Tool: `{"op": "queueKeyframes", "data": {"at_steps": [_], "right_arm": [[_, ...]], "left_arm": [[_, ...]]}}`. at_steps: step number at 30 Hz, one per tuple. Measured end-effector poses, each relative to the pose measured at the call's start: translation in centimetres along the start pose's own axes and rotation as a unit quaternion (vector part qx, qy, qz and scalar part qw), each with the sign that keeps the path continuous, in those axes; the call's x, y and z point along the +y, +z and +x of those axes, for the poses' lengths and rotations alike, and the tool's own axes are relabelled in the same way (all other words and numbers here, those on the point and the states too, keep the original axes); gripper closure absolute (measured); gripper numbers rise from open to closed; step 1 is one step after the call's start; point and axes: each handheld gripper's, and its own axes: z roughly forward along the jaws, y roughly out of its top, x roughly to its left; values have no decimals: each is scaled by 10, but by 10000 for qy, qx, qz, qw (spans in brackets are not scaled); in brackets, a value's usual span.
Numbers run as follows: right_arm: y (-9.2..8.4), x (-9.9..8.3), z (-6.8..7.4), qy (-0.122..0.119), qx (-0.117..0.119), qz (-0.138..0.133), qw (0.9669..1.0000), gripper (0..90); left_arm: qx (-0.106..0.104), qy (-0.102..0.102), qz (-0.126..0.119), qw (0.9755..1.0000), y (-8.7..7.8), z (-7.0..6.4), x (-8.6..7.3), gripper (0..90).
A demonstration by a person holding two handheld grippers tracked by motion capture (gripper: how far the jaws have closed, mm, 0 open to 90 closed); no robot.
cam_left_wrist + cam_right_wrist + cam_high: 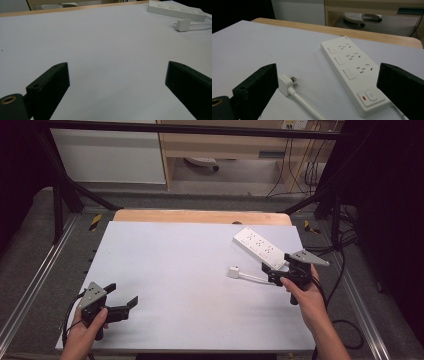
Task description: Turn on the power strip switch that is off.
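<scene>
High view first: a pale counter (pixel 190 285) with a wooden far edge carries a white power strip (pixel 259 247) at its far right, lying at an angle, and a white plug (pixel 234 272) just near and left of it, resting flat with its white cord (pixel 255 278) running right toward the right tool (pixel 276 268). A person's right hand (pixel 305 292) holds that tool low over the counter at the right side, just near the strip's near end, its jaws spread wide and gripping nothing. The left hand (pixel 90 325) holds the left tool (pixel 122 296) at the near left corner, well apart from the strip and plug, jaws also spread wide and empty. From the right gripper view, the strip (pixel 352 67) lies between the two black jaws, showing three socket groups with a white switch beside each, and a button with a red mark at its near end; the plug (pixel 286 85) sits by the left jaw, prongs pointing toward the strip, its cord (pixel 305 105) trailing nearer. From the left gripper view, bare counter (pixel 105 55) lies between the jaws, with the strip (pixel 175 10) and plug (pixel 183 24) far off at the upper right.
</scene>
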Motion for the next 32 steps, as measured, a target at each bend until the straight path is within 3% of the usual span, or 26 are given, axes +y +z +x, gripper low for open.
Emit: {"op": "queueKeyframes", "data": {"at_steps": [9,18,26,32], "right_arm": [[-25,-24,0,0,-34,-44,10000,42],[-40,-47,-1,79,2,-23,10000,37],[-39,-68,-3,132,-50,203,9997,38],[-31,-80,-1,-35,-120,672,9977,40]], "left_arm": [[16,3,-14,10000,-1,-1,0,57],[-1,12,-7,10000,-1,-2,0,57],[-6,27,1,10000,-1,-3,0,57],[-24,70,-2,10000,-1,-5,1,57]]}}
